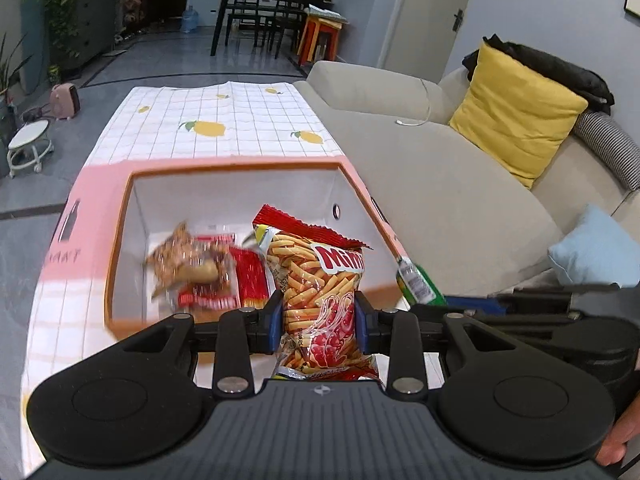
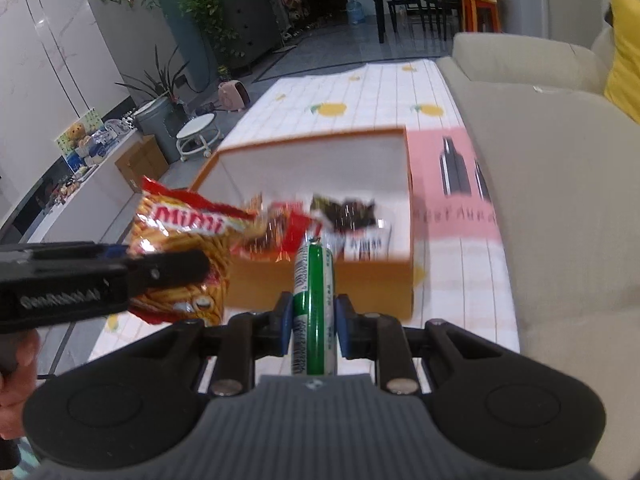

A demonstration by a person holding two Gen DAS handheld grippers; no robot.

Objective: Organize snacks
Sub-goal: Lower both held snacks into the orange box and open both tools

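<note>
My left gripper [image 1: 319, 320] is shut on a red and orange Mimi snack bag [image 1: 316, 280], held upright above the near edge of an open box [image 1: 236, 170] with orange rim and white inside. In the right wrist view the same bag [image 2: 180, 240] hangs at the left in the left gripper [image 2: 168, 272]. A green and white tube-shaped snack pack [image 2: 312, 304] sits between the pads of my right gripper [image 2: 311, 326], which is shut on it, just before the box's near wall [image 2: 320, 284]. Several small wrapped snacks [image 1: 196, 268] lie on the box floor.
The box stands on a low table under a white checked cloth with lemon prints [image 1: 224, 120]. Its pink lid [image 2: 452, 184] lies beside it. A beige sofa [image 1: 420, 168] with a yellow cushion [image 1: 516, 112] runs along the right side. A white stool [image 1: 30, 148] stands on the floor to the left.
</note>
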